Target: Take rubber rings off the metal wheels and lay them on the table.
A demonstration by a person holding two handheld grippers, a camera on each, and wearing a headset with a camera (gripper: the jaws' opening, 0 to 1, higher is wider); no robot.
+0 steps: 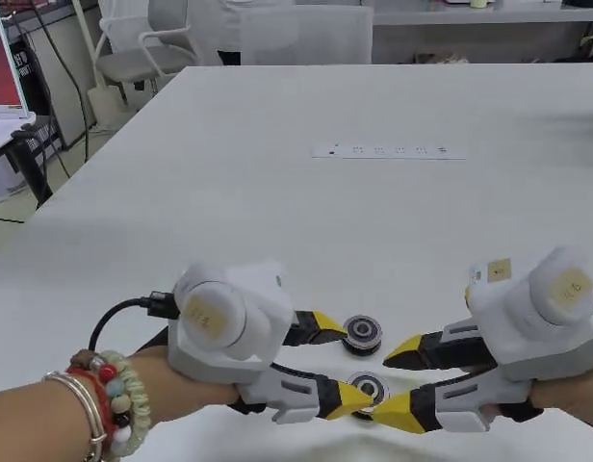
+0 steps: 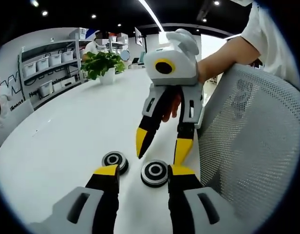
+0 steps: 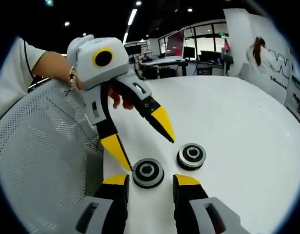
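Metal wheels (image 1: pixel 362 333) on table (image 1: pixel 373 212); left gripper (image 1: pixel 348 359), right gripper (image 1: pixel 381 379) jaws apart

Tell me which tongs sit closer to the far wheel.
Left. A tip of the left tongs nearly touches the wheel on its left; the right tongs sit slightly apart, near right.
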